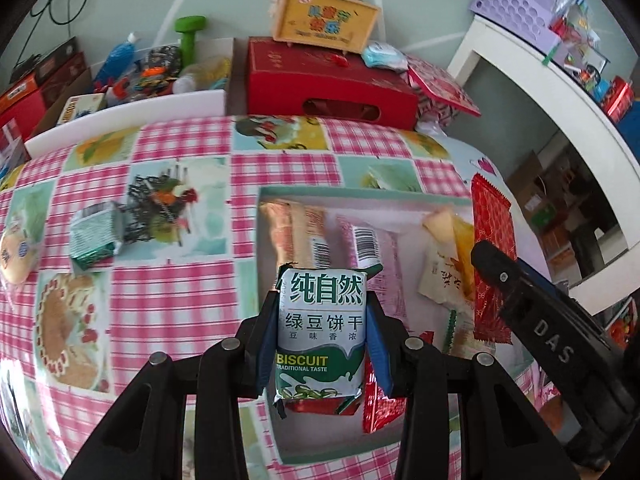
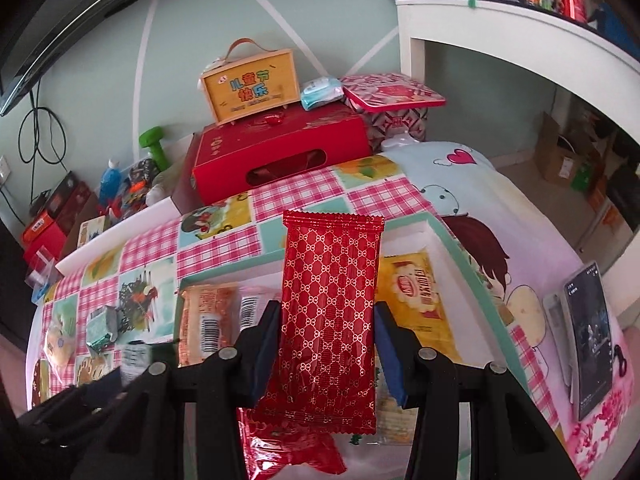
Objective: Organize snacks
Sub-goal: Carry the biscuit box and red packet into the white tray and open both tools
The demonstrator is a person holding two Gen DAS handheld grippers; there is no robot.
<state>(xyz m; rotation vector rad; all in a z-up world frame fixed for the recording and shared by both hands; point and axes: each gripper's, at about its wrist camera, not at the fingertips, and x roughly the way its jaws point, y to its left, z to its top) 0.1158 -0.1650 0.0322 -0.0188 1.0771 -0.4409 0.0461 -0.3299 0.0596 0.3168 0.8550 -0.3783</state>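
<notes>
Left wrist view: left gripper [image 1: 322, 330] clamped on a green biscuit pack [image 1: 322, 332], blue pads pressed against both long sides, pack upright and hanging over the near half of the white box [image 1: 360, 202]. Inside the box, lined up at 12 o'clock of the pack: an orange snack pack [image 1: 294, 228] and a pink barcode pack [image 1: 370, 248], with a pale yellow pack [image 1: 444, 248] off at 1 o'clock. Right gripper [image 1: 486, 268] visible at 3 o'clock, squeezing a red patterned pack [image 1: 490, 236] over the box's right edge. Out on the checked tablecloth [image 1: 160, 300] at 9 o'clock: a second green pack [image 1: 96, 236], lying tilted, and a round bun-looking snack [image 1: 18, 252] right at the frame edge.

Right wrist view: right gripper [image 2: 326, 344] shut tight on the same red pack [image 2: 330, 312], held upright between the pads. Yellow cracker pack [image 2: 418, 292] in the box at 3 o'clock, another shiny red pack [image 2: 288, 450] down at 6 o'clock, partly hidden. Phone [image 2: 590, 340] lying well off at 3 o'clock. Red gift box [image 2: 280, 152] and yellow carry case [image 2: 250, 86] stacked at 12 o'clock past the table edge.
</notes>
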